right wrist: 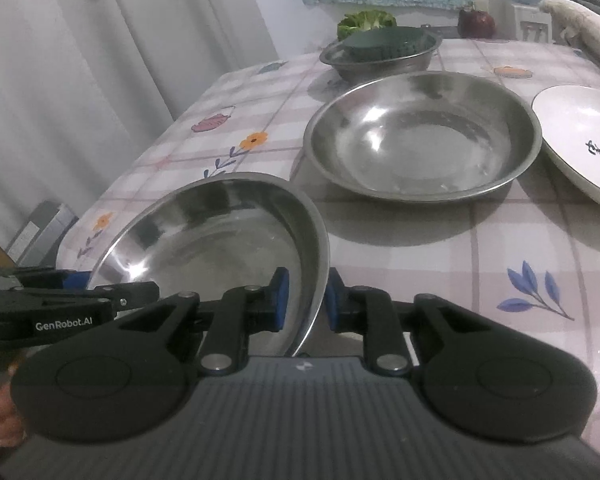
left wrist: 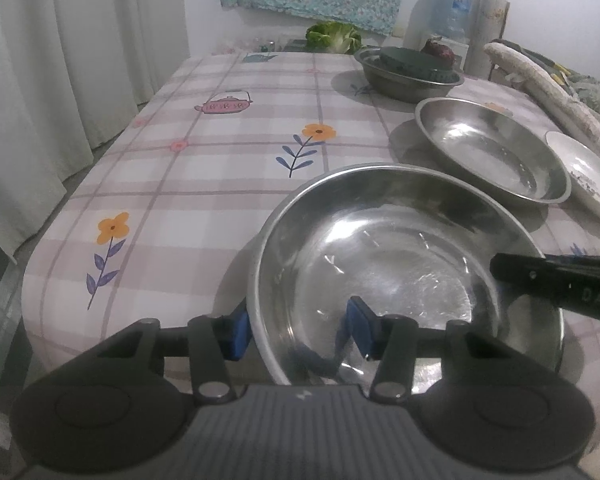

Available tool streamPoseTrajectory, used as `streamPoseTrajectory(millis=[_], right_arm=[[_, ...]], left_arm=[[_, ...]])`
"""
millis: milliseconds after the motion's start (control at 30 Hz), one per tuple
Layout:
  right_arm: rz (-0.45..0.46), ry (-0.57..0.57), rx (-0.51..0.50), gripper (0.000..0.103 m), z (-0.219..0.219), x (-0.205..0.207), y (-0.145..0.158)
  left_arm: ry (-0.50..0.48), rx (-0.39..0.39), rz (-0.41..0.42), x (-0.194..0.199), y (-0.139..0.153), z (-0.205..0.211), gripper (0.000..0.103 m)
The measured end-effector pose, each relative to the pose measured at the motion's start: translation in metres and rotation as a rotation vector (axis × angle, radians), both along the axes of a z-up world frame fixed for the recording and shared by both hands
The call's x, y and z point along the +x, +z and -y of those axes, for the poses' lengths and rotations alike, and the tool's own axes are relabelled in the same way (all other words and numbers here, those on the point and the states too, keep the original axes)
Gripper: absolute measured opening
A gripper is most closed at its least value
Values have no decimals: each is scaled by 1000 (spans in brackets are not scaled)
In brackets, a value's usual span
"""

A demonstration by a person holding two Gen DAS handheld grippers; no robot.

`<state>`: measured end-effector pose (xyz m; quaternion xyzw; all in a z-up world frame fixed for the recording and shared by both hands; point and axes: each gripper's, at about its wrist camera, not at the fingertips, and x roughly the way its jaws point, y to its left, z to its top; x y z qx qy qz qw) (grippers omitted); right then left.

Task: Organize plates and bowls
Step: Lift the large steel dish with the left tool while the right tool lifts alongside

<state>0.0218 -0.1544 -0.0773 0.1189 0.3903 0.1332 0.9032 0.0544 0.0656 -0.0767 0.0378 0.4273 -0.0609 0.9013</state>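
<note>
A steel bowl (left wrist: 384,256) is held above the near table edge; it also shows in the right wrist view (right wrist: 220,236), tilted. My left gripper (left wrist: 300,330) straddles its left rim with a wide gap between the blue pads. My right gripper (right wrist: 306,302) is shut on its right rim; it reaches in at the right of the left wrist view (left wrist: 556,280). A second steel bowl (right wrist: 420,140) sits on the table beyond. A white plate (right wrist: 580,136) with black writing lies to its right.
A third steel basin (right wrist: 380,58) holding a dark green colander (right wrist: 384,42) stands at the far end of the checked tablecloth (left wrist: 220,168). Green vegetable (left wrist: 334,36), a water bottle and a rolled cloth (left wrist: 548,84) lie behind. White curtains hang on the left.
</note>
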Motion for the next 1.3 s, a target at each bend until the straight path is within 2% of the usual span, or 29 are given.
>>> streamPoseTrajectory(millis=[400,1300], right_arm=[[-1,-14,-3,18,0,-1,0],[7,-28,-31,20,-2,-3,2]], left_arm=[[-1,33,4,-3,0,8,54],[-11,46,-4,-6,1,13,56]])
